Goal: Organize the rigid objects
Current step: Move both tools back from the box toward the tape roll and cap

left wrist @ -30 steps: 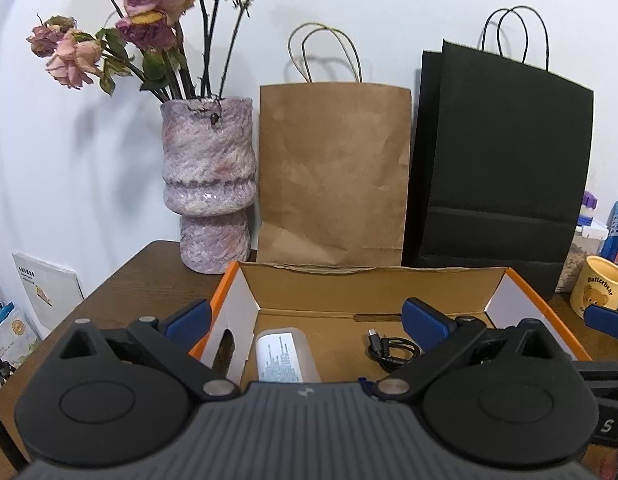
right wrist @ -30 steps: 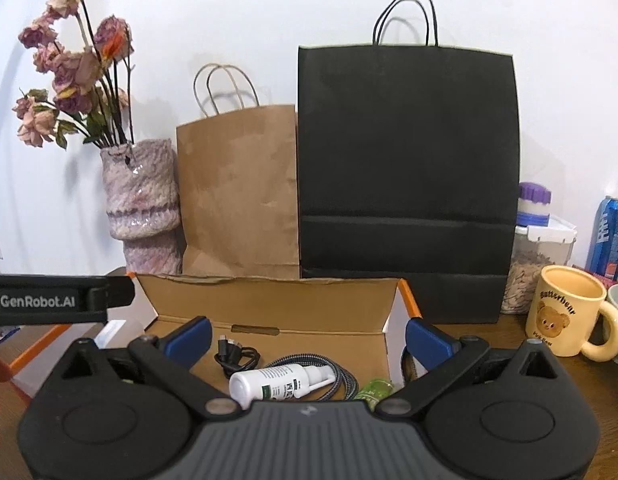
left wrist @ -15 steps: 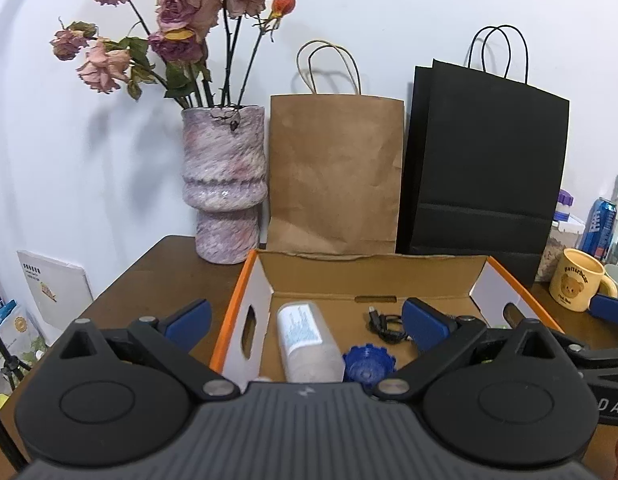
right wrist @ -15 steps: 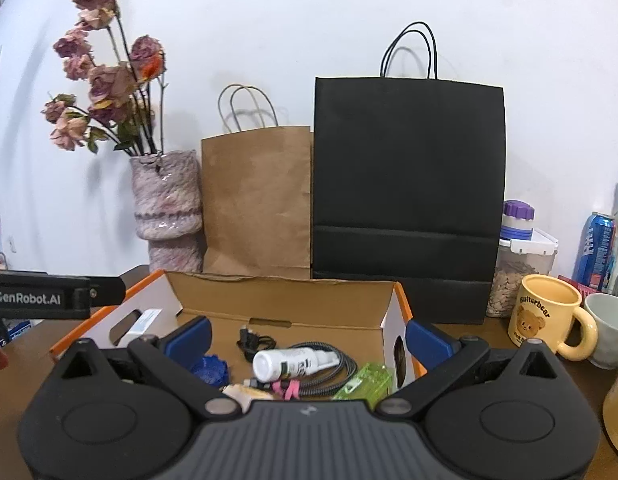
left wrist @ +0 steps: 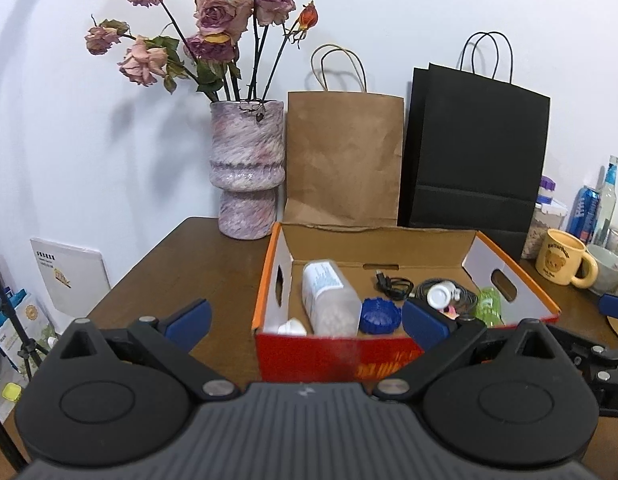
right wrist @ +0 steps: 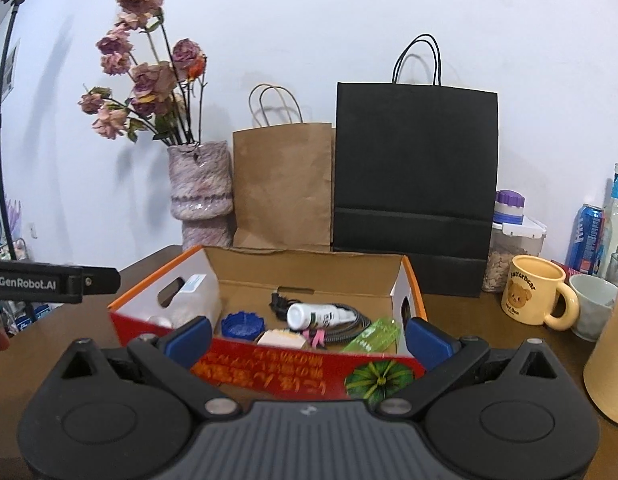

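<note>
An open cardboard box with red front and orange rims (left wrist: 337, 354) (right wrist: 293, 368) sits on the brown table. Inside lie a large clear bottle with a white label (left wrist: 329, 300) (right wrist: 195, 300), a blue round lid (left wrist: 379, 316) (right wrist: 243, 324), a small white spray bottle (right wrist: 315, 315) (left wrist: 439, 295), a black cable (left wrist: 393, 283), a green clear case (right wrist: 373, 336) (left wrist: 487, 304) and a white block (right wrist: 281, 338). My left gripper (left wrist: 307, 320) is open and empty, in front of the box. My right gripper (right wrist: 309, 334) is open and empty, also before the box front.
Behind the box stand a pink vase with dried roses (left wrist: 247, 172) (right wrist: 201, 188), a brown paper bag (left wrist: 345, 160) (right wrist: 283, 188) and a black paper bag (left wrist: 475, 152) (right wrist: 415, 168). A yellow bear mug (right wrist: 537, 294) (left wrist: 565, 258), cans, jar and cups crowd the right.
Both grippers have pulled back and up from the box; its red front and more of its contents now show. Both stay open and empty.
</note>
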